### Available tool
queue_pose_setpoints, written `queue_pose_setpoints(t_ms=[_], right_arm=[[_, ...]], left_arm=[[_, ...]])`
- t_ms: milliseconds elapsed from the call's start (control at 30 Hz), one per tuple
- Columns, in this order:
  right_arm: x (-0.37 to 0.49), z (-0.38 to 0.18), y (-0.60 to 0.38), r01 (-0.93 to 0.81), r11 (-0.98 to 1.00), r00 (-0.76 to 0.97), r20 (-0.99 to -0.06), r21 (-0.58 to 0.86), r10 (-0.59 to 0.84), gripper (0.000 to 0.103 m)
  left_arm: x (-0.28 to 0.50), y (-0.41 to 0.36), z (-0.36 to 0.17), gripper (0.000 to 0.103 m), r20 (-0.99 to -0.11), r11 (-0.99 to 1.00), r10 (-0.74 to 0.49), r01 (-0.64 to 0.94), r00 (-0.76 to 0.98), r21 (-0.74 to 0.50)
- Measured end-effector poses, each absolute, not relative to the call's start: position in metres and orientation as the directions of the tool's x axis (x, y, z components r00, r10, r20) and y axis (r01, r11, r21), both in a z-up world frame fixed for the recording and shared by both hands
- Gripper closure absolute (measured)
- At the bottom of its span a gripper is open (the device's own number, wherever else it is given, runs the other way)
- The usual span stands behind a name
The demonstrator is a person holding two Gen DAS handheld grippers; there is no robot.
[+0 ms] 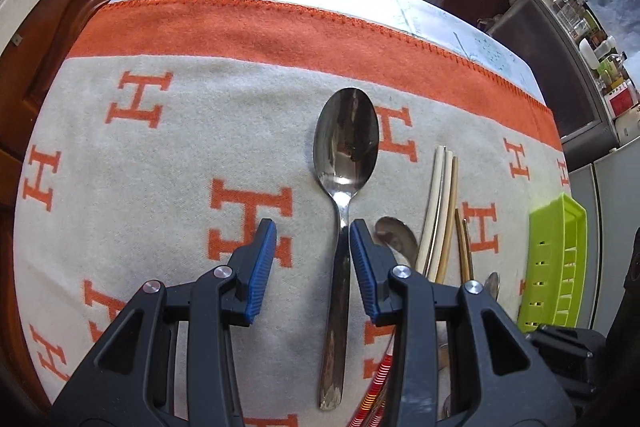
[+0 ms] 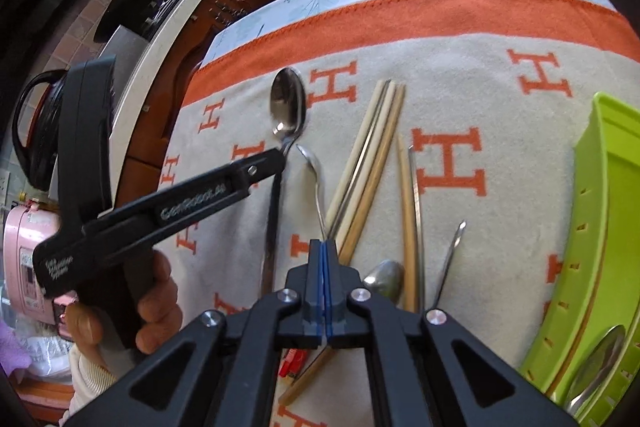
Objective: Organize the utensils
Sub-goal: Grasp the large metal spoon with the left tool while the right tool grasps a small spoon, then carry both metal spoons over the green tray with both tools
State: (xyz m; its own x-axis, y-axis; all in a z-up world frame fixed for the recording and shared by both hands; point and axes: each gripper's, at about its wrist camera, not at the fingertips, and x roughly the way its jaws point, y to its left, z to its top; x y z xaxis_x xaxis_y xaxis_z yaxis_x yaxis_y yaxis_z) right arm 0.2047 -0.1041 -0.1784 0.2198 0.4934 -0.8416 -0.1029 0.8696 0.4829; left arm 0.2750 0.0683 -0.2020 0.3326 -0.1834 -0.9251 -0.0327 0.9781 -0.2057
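While the left hand-held gripper (image 1: pixel 313 233) sits low over the blanket (image 1: pixel 160 155), its 2 blue pads (image 1: pixel 262 263) stand spread, the big spoon (image 1: pixel 346 135) handle running between them, close against the right pad, well clear of the left. Bowl points toward the orange border.

Right wrist view adds what the left misses: the person's hand (image 2: pixel 154 307) on the left grip, and the green tray (image 2: pixel 596 227) at the worktop's right edge with 1 spoon (image 2: pixel 596 363) already lying in it. Left view shows only the tray's outer wall.

Right hand-held gripper (image 2: pixel 323 247) has pads pressed together on nothing, hovering over the loose pile: a smaller spoon (image 2: pixel 314 171), pale chopsticks (image 2: pixel 368 155), further sticks to their right.

Open room: blanket left of the big spoon is bare to the edge; a bare strip also lies between pile and tray.
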Motion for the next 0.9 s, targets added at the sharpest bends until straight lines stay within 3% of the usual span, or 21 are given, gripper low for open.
queue_pose_setpoints(t_ms=[200,267,300,333,633,767,900], right_arm=[[0.201,-0.178,-0.090,-0.144,0.866,0.188,-0.846,0.479,0.499,0.103],[0.203,-0.176,-0.093,-0.126,0.872,0.218,-0.844,0.474,0.490,0.103],[0.205,-0.176,-0.096,-0.115,0.869,0.226,-0.839,0.482,0.495,0.103],[0.208,-0.176,-0.099,-0.099,0.864,0.232,-0.833,0.494,0.503,0.102],[0.234,-0.185,-0.110,-0.027,0.846,0.247,-0.816,0.533,0.522,0.102],[0.243,-0.192,-0.098,-0.033,0.854,0.224,-0.828,0.520,0.513,0.101],[0.248,-0.198,-0.087,-0.040,0.867,0.211,-0.844,0.496,0.493,0.090]], left_arm=[[0.281,0.051,-0.204,0.069,-0.932,0.993,-0.112,0.016,0.344,-0.113],[0.282,0.046,-0.204,0.074,-0.934,0.996,-0.085,0.032,0.347,-0.079],[0.284,0.043,-0.204,0.083,-0.934,0.997,-0.075,0.039,0.350,-0.065],[0.284,0.042,-0.203,0.099,-0.933,0.997,-0.075,0.041,0.353,-0.064],[0.263,0.070,-0.205,0.100,-0.920,0.966,-0.252,0.016,0.301,-0.260],[0.242,0.080,-0.206,0.100,-0.915,0.958,-0.279,0.022,0.293,-0.285],[0.222,0.088,-0.206,0.100,-0.915,0.960,-0.277,0.035,0.292,-0.279]])
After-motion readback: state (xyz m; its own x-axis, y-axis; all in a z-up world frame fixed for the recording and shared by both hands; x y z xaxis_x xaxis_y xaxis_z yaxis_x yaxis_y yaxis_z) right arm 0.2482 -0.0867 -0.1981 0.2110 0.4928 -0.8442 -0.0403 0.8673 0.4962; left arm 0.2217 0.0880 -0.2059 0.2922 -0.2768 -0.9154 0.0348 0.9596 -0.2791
